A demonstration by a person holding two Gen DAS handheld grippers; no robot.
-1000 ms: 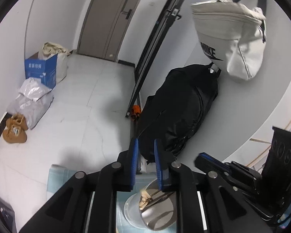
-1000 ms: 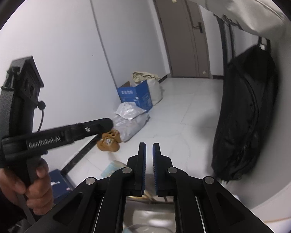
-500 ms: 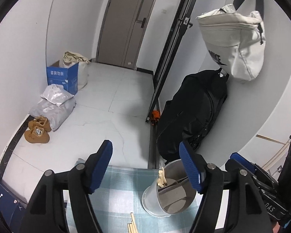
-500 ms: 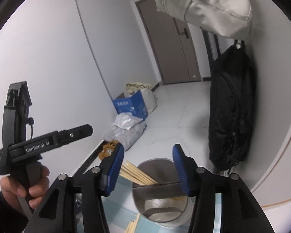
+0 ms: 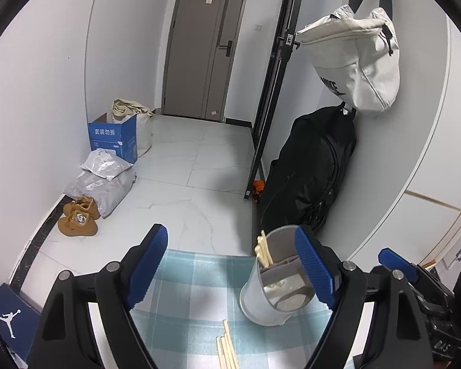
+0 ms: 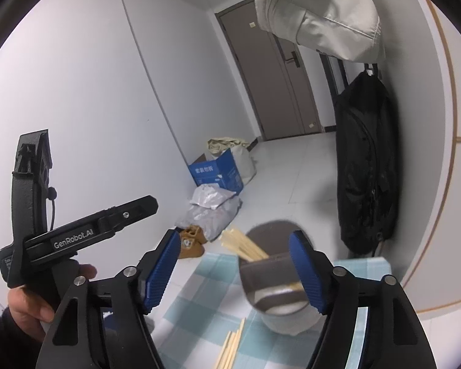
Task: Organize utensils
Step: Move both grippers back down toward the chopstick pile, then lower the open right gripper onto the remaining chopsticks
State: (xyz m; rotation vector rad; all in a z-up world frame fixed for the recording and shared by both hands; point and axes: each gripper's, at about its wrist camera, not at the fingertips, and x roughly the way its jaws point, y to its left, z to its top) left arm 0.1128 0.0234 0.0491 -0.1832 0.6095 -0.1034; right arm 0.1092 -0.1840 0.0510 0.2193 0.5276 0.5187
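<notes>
Both grippers, left [image 5: 235, 269] and right [image 6: 241, 272], jaws just released, empty (chopsticks [image 5: 265, 250] in holder [image 5: 272, 292])

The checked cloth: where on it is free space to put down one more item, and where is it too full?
The checked cloth is bare left of the utensil holder, out to its far edge. It is crowded at the right, where the holder stands with chopsticks in it, and at the near edge, where loose chopsticks lie.
</notes>
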